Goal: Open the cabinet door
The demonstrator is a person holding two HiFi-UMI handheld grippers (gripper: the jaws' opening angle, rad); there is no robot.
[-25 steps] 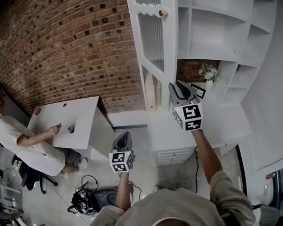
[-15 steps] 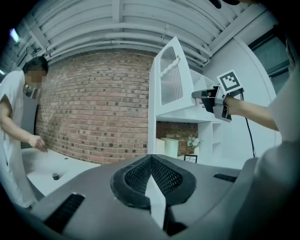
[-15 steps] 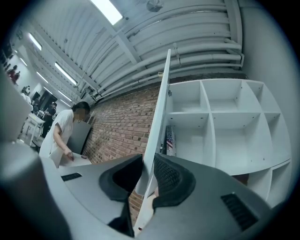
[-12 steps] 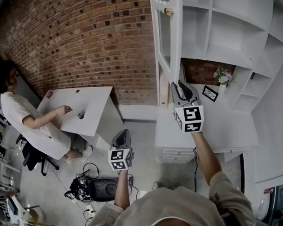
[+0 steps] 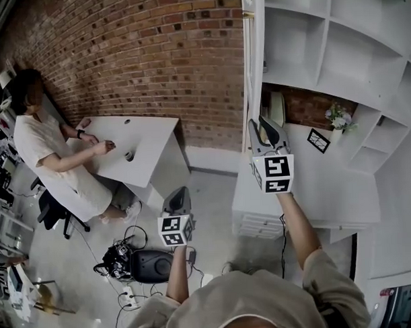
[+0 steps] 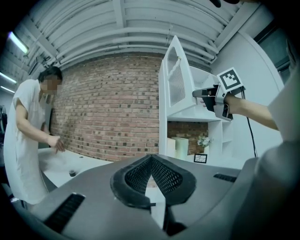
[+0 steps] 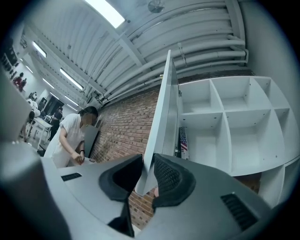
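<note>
The cabinet door (image 7: 159,117), standing nearly square to the cabinet (image 5: 336,61), is clamped at its lower edge by the right gripper (image 7: 146,180). The left gripper (image 6: 151,161) is held closed and empty, left of the cabinet. Opening is judged nearly done; a last outward pull is called for.

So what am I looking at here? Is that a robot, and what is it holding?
No robot: a person holds a gripping tool in each hand. One picture comes from a camera on their head, looking down; the other two ride on the tools. The right tool is clamped on the lower edge of the white cabinet door, which stands open. The left tool is shut and empty. On the cabinet's counter stand flowers and a small picture frame. Someone else works at a white desk.
</note>
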